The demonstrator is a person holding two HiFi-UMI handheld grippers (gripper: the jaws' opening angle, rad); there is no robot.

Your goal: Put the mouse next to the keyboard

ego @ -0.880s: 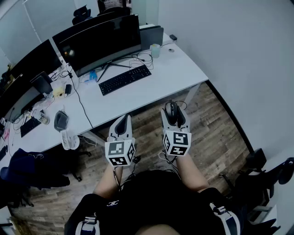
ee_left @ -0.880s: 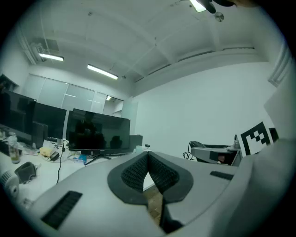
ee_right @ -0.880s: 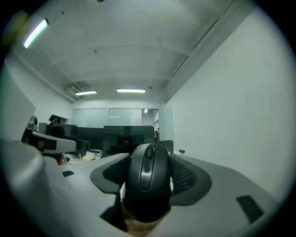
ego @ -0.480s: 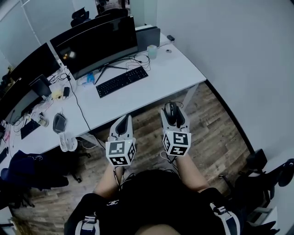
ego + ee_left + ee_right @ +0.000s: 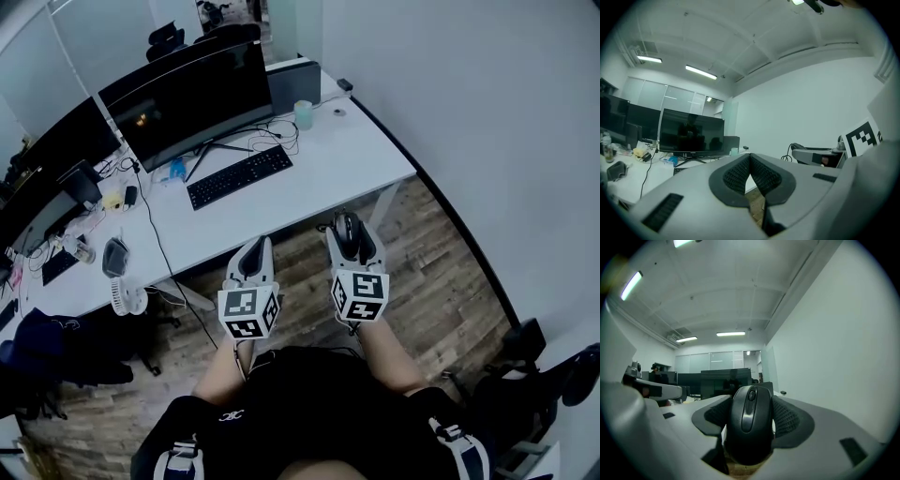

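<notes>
The mouse (image 5: 749, 423) is clamped between the jaws of the right gripper (image 5: 350, 225), so the pickup looks done. The left gripper (image 5: 253, 246) has its jaws pressed together on nothing. The keyboard (image 5: 239, 175) lies on the table (image 5: 361, 150), well ahead of both jaws. Carrying and placing remain.

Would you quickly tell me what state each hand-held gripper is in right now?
Left hand-held gripper: closed, empty.
Right hand-held gripper: closed on the black mouse.
</notes>
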